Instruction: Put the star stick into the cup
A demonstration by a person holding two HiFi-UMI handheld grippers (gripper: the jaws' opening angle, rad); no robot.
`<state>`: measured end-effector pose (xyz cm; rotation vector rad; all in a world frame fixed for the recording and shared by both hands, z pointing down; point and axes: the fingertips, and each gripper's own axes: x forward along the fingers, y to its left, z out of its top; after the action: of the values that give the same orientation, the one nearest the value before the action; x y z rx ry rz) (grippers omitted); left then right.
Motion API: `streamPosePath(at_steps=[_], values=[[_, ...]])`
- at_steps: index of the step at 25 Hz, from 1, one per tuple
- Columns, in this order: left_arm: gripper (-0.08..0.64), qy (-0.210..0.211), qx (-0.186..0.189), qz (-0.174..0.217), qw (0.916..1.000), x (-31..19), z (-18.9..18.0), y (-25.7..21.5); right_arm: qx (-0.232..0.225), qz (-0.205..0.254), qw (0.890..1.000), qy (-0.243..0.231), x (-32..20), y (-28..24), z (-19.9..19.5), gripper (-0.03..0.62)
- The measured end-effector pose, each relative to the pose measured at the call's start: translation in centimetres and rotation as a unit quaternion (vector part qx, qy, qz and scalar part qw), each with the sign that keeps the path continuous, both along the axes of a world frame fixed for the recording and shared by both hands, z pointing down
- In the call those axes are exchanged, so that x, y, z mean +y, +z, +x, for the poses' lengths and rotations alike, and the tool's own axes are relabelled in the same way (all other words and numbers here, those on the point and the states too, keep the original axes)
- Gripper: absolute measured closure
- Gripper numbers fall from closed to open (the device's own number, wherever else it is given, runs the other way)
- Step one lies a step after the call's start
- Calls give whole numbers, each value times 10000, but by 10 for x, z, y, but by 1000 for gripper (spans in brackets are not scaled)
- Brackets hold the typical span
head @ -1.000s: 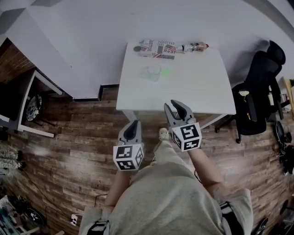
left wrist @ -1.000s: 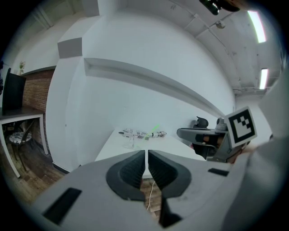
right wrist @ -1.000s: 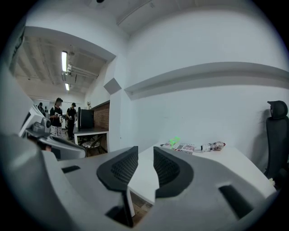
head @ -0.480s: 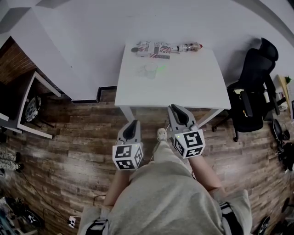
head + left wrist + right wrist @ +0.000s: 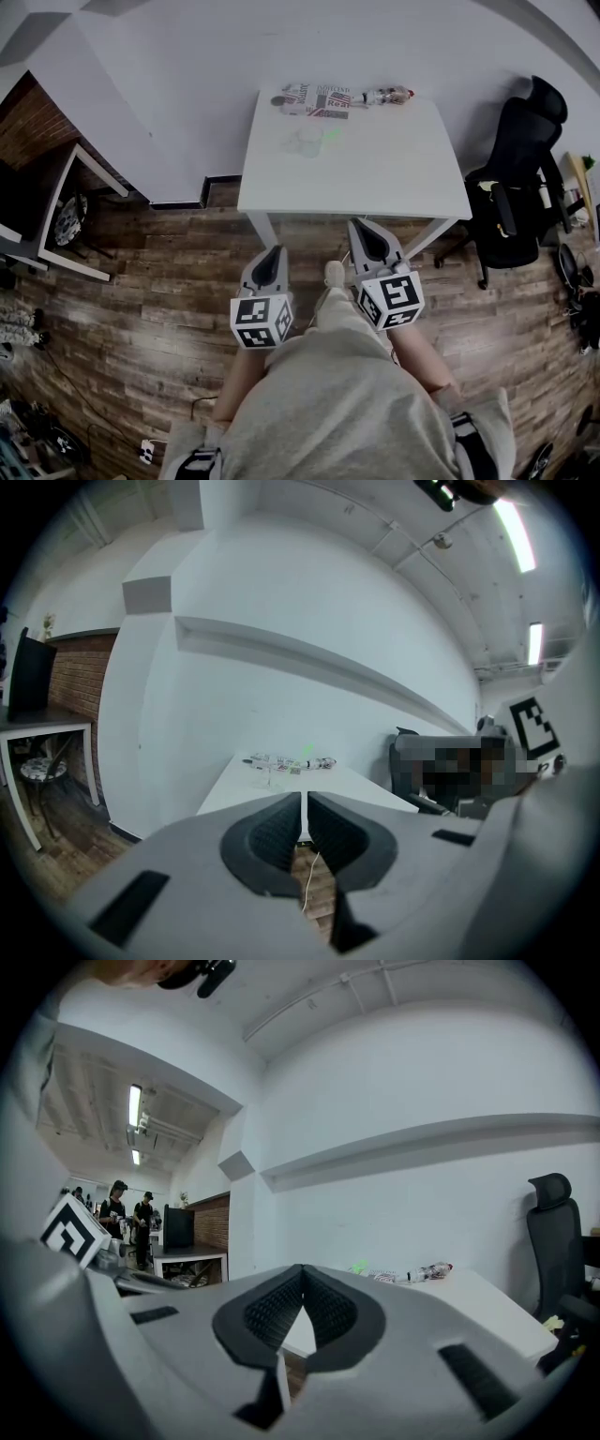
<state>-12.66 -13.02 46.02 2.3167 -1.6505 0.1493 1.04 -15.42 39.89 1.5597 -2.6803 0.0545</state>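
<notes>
On the white table [image 5: 375,178] stands a clear cup [image 5: 305,141], with the green star stick [image 5: 330,137] lying just to its right. Both grippers hang over the wooden floor in front of the table, well short of these things. My left gripper [image 5: 271,253] is shut and empty; in its own view the left gripper [image 5: 305,803] points at the cup [image 5: 269,772] and the star stick [image 5: 307,751] far ahead. My right gripper [image 5: 362,229] is shut on nothing, and the right gripper view shows the right gripper [image 5: 302,1271] with its pads meeting, the star stick [image 5: 359,1267] small in the distance.
A newspaper-print box [image 5: 319,98] and a small bottle [image 5: 386,95] lie along the table's far edge by the wall. A black office chair [image 5: 525,178] stands right of the table, a dark desk [image 5: 56,216] at the left. Two people [image 5: 127,1218] stand far off.
The right gripper's jaws have gone from wide open to shut, with nothing between them, and it has drawn slightly back from the table. The left gripper has stayed put.
</notes>
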Motion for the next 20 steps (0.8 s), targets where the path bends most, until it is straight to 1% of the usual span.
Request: streamPosePath(at_steps=[6, 20], values=[[538, -13, -5, -7, 10000, -1, 0, 0, 0, -35, 10000, 11, 0, 1, 2, 597], [540, -40, 15, -26, 10000, -11, 0, 1, -26, 51, 10000, 35, -10, -3, 5, 597]])
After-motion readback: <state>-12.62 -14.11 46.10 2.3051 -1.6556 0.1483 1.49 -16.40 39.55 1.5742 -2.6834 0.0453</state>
